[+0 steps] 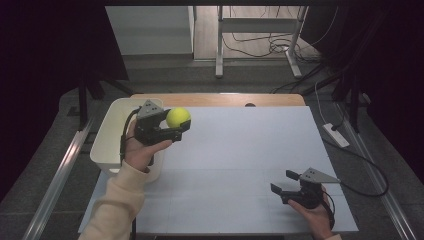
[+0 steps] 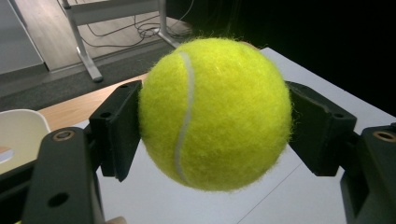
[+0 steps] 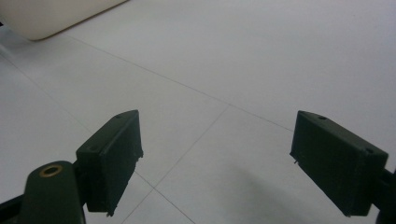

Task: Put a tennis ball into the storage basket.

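Dark curtains box in the whole setup, and past the far edge of the table (image 1: 240,145) you can see a bare floor with a metal desk frame (image 1: 257,35) and a tangle of cables at the top of the high view. Tabletop itself is covered in a pale grey-white sheet with faint grid seams, wooden edge peeking out at the back.

So, the left gripper (image 1: 172,127) sits in the upper left part of the high view, held up off the table by a hand coming out of a cream sleeve (image 1: 117,205). It's clamped on a yellow tennis ball (image 1: 178,117), one black pad on each side. The left gripper view makes that super clear: the ball (image 2: 215,114) sits dead centre, fuzzy, white seam curving down its front, and both pads press into its sides. It's hanging in the air over the sheet, not resting on anything.

Just to the left of that hand is a white plastic bin (image 1: 107,137), sitting at the table's left edge. The ball is beside the bin's right rim, not over it, as far as I can tell.

Right gripper (image 1: 280,182) is down in the lower right of the high view, low over the sheet, well apart from the ball. Jaws spread wide with nothing between them; the right gripper view just has bare sheet between the two pads, with a corner of the bin (image 3: 56,16) at upper left.
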Action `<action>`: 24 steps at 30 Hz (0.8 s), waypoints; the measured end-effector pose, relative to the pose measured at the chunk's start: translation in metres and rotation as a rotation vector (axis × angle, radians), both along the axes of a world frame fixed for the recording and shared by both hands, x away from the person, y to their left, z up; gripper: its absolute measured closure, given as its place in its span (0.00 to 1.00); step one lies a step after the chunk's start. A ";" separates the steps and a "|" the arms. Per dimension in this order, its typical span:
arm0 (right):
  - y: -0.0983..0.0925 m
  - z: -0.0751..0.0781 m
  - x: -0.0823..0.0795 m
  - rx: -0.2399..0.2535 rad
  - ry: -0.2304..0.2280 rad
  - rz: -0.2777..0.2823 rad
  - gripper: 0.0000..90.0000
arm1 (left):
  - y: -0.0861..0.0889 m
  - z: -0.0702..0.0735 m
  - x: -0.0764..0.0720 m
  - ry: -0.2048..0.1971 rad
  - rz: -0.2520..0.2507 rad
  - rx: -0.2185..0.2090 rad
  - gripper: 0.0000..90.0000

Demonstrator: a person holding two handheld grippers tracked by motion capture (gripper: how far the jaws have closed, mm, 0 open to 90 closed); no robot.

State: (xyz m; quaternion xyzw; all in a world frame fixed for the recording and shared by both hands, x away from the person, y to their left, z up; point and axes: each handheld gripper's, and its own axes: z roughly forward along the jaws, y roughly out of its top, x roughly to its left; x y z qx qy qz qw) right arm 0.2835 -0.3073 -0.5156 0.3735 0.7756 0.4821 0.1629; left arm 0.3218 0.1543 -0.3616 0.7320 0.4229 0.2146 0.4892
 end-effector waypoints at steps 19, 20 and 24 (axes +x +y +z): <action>0.000 0.000 0.000 -0.004 0.000 -0.001 0.18 | 0.013 0.006 -0.009 -0.020 0.018 -0.006 0.29; 0.000 0.000 0.000 -0.005 0.001 -0.001 0.18 | 0.013 0.006 -0.009 -0.020 0.018 -0.006 0.29; 0.001 -0.001 0.000 -0.006 0.001 0.000 0.18 | 0.017 0.007 -0.011 -0.023 0.027 -0.008 0.29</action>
